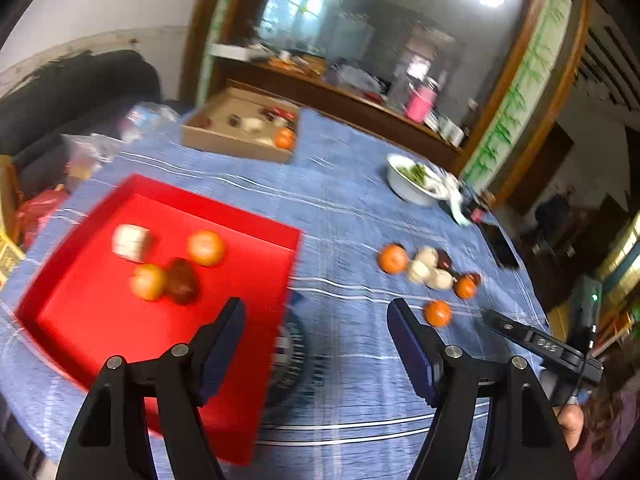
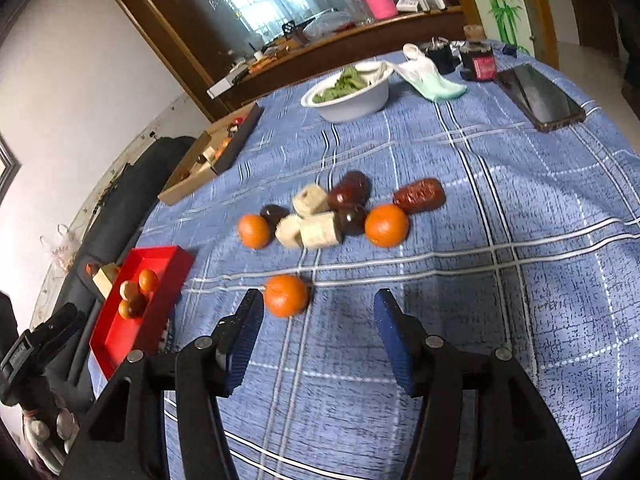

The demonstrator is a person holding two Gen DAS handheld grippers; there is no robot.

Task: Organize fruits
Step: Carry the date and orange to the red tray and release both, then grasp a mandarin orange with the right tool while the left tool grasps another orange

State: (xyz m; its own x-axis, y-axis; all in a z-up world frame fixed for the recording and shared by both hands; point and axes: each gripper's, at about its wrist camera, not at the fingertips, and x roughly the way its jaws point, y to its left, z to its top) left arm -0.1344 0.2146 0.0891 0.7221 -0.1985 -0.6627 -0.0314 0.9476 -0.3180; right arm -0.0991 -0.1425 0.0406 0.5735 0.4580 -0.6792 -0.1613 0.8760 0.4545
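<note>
bare cloth (image 2: pixel 400 280) beside lone orange (image 2: pixel 286 295), fruit heap (image 2: pixel 320 216) seemingly close behind

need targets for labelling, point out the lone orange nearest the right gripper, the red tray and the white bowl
lone orange (image 2: pixel 285 295): right wrist view, centre of its peel
red tray (image 1: pixel 224 208): left wrist view, far rim
white bowl (image 2: pixel 360 102): right wrist view, outer wall

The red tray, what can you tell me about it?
The red tray is shallow and rectangular with low raised walls, and looks like plastic. It lies flat on the blue checked cloth, at the table's left side. Inside lie two oranges, a dark reddish fruit touching one orange, and a pale block. The open left gripper hangs above its near corner. Neither gripper touches it.
</note>
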